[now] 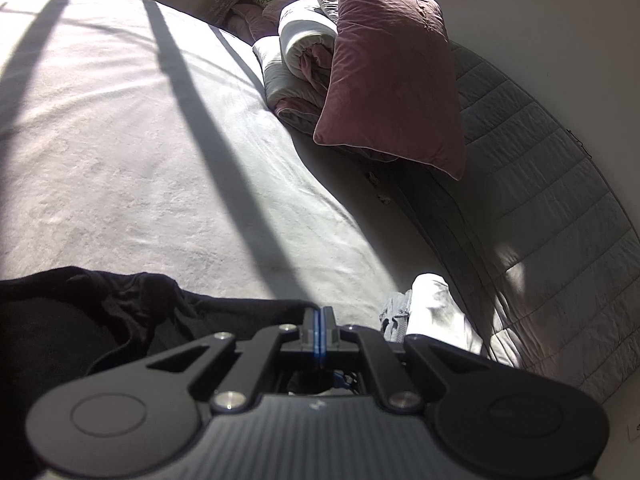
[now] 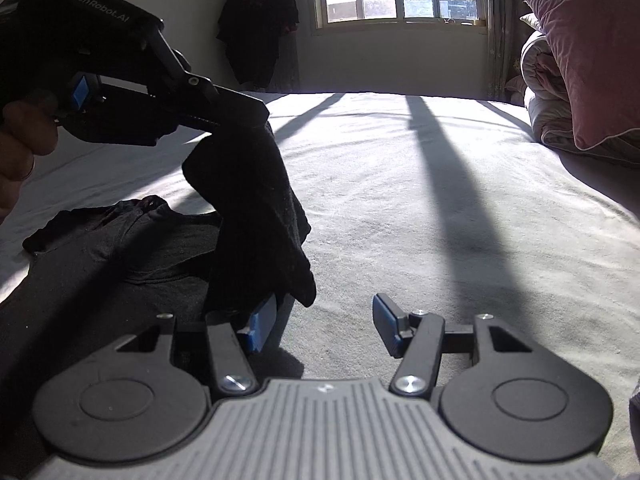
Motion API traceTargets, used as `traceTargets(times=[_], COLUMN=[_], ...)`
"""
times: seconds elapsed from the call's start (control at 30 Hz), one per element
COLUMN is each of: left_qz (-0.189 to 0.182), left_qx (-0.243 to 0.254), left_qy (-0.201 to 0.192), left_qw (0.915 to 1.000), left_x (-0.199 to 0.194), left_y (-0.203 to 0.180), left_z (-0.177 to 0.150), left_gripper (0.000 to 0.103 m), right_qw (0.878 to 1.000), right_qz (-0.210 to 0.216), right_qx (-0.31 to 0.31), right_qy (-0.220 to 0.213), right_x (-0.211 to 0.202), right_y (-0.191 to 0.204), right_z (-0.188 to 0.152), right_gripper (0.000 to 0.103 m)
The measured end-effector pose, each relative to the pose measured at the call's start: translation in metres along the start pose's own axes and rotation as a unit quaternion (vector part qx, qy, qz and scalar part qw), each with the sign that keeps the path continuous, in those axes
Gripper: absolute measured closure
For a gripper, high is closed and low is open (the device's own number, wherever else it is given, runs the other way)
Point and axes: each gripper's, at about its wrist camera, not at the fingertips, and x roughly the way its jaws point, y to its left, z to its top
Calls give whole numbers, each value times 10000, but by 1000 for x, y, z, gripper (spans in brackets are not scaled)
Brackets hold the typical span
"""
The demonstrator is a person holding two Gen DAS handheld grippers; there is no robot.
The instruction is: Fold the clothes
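A sunlit bed [image 2: 420, 208] filled the room, barred by window shadows. A black garment [image 2: 132, 248] lay spread on its left part, one edge of it lifted into a hanging fold. That fold was clamped in the left gripper [image 2: 256, 110], whose fingers were pressed together on the cloth. The right gripper [image 2: 324, 320] was held low with its fingers apart, the fold's hem touching its left pad [image 2: 262, 322]. A pink pillow [image 1: 392, 68] was propped against rolled bedding [image 1: 296, 60] by the headboard [image 1: 540, 184].

Left gripper [image 2: 244, 114] at 10 o'clock in right wrist view: jaws pinched together, raised, gripped by a hand [image 2: 24, 148]. Right gripper [image 2: 324, 320] at 6 o'clock, low, jaws spread wide.
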Motion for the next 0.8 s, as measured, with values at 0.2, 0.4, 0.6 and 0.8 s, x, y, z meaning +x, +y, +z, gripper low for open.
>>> traceTargets(times=[0.2, 0.4, 0.6, 0.8], left_qz=[125, 159, 242, 169], left_qx=[187, 160, -3, -93], left_qy=[223, 228, 117, -62], left_qw=[9995, 9995, 9996, 9998], left_x=[-4, -5, 0, 33], left_y=[-3, 2, 10, 9], left_z=[-4, -5, 1, 7], left_gripper=[103, 103, 103, 103], right_qw=[9982, 9973, 9986, 9994], right_qz=[52, 275, 379, -291], right_qx=[-532, -614, -355, -5], right_qy=[-286, -279, 90, 161], right_x=[-4, 6, 9, -33], right_y=[13, 18, 7, -22], right_z=[-2, -2, 0, -2], right_gripper=[45, 55, 100, 101])
